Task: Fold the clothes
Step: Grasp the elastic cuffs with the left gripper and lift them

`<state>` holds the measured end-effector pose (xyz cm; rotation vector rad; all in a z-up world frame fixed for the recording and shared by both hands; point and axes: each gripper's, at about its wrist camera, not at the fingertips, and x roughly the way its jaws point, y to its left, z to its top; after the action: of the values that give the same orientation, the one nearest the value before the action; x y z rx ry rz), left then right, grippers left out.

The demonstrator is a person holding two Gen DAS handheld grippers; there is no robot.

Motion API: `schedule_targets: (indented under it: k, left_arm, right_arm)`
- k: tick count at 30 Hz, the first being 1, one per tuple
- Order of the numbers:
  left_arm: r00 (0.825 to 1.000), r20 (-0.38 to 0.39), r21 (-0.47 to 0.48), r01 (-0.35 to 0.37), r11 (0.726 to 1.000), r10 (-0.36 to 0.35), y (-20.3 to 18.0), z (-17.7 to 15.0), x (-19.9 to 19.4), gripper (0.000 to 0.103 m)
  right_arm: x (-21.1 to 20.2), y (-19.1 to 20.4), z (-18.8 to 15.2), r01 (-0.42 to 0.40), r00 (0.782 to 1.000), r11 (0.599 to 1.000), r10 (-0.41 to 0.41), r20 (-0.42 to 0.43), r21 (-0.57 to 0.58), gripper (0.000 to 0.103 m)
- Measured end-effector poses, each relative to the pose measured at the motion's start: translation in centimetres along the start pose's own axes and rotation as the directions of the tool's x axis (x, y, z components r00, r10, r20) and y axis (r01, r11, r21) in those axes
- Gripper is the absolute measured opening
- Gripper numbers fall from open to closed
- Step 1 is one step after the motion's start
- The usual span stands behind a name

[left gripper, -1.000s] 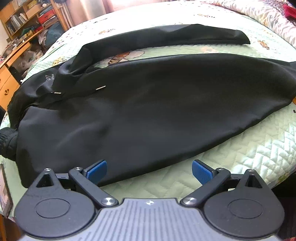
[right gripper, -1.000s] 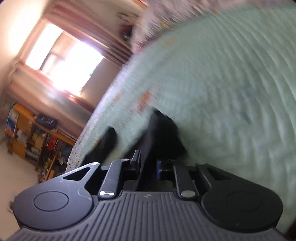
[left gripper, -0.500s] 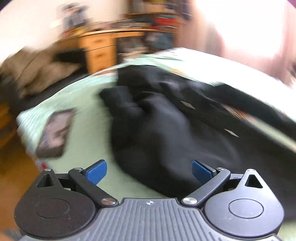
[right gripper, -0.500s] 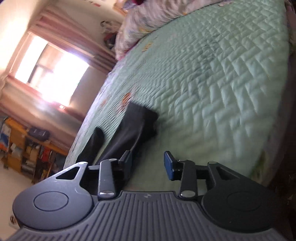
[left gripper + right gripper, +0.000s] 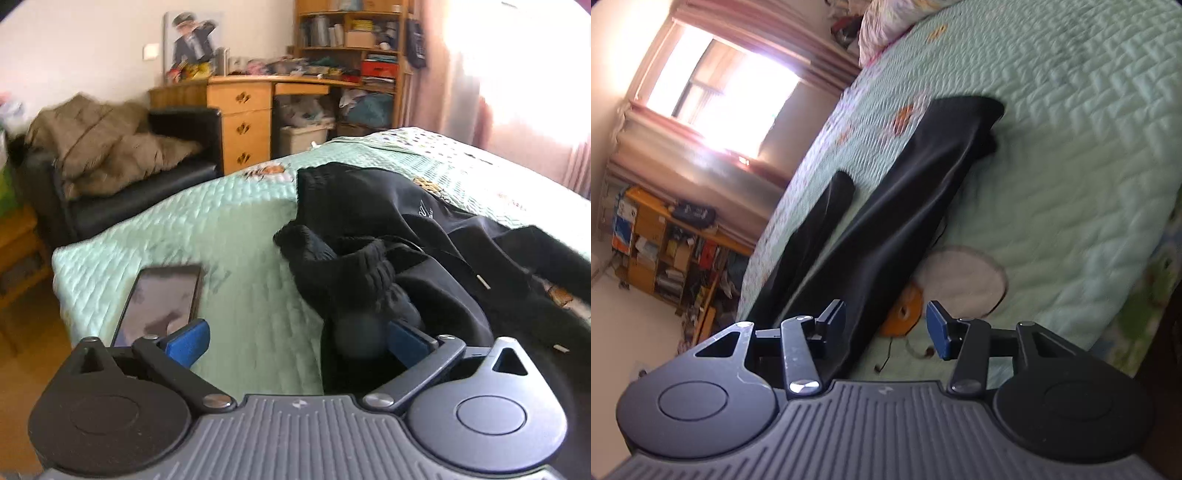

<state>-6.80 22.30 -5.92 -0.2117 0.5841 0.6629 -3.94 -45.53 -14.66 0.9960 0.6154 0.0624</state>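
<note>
Black track pants (image 5: 424,236) lie across the green quilted bed (image 5: 236,236). Their ribbed waistband (image 5: 347,266) is bunched up, with white-tipped drawstrings (image 5: 482,281) trailing beside it. My left gripper (image 5: 295,341) is open just short of the waistband; black cloth reaches in beside its right pad (image 5: 406,341). In the right wrist view the near leg (image 5: 916,206) stretches away flat and the other leg (image 5: 823,214) lies further left. My right gripper (image 5: 886,325) is open and holds nothing, its left finger (image 5: 833,319) over the near leg's edge.
A phone (image 5: 162,302) lies on the quilt by my left finger, close to the bed's corner. Beyond the bed stand a black sofa with a brown coat (image 5: 103,151), a wooden desk (image 5: 243,110) and shelves. A round white and orange print (image 5: 960,280) marks the quilt beside the leg.
My right gripper opened and let go of the black leg, which now lies flat. My left gripper swung left, from facing across the pants to facing the waistband end.
</note>
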Motion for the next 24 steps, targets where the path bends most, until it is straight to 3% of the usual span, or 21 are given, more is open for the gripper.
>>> schedule_targets:
  k: [6,10,13,15,17,21,24]
  left_arm:
    - [0.999,0.026,0.045,-0.032,0.998,0.031,-1.8,0.3,1.2,0.103]
    - [0.996,0.029,-0.001,-0.079,0.997,0.079,-1.0,-0.4,-0.1,0.102]
    - [0.998,-0.002,-0.05,-0.067,0.997,0.067,0.3,-0.9,0.0,0.102]
    - [0.999,-0.006,-0.042,-0.053,0.998,0.052,0.3,-0.7,0.1,0.102]
    - [0.996,-0.019,-0.017,-0.089,0.996,0.089,0.2,-0.2,0.3,0.103]
    - [0.996,-0.03,-0.05,-0.08,0.996,0.079,0.9,-0.4,-0.1,0.102]
    - [0.992,0.005,-0.029,-0.129,0.991,0.129,0.6,-0.7,-0.9,0.102]
  right_arm:
    - [0.9,2.4,-2.2,0.025,0.997,0.998,-0.03,-0.077,-0.066,0.055]
    - [1.2,3.6,-2.7,0.034,0.995,0.995,-0.043,-0.09,-0.092,0.056]
    - [1.4,4.5,-3.1,0.041,0.994,0.993,-0.052,-0.101,-0.112,0.057]
    - [1.5,5.2,-3.3,0.046,0.992,0.991,-0.059,-0.107,-0.125,0.057]
    - [1.6,5.8,-3.5,0.05,0.991,0.989,-0.066,-0.114,-0.138,0.057]
    - [1.8,7.0,-4.3,0.037,0.989,0.983,-0.062,-0.136,-0.178,0.059]
    - [1.9,7.2,-4.6,0.041,0.987,0.982,-0.069,-0.148,-0.182,0.06]
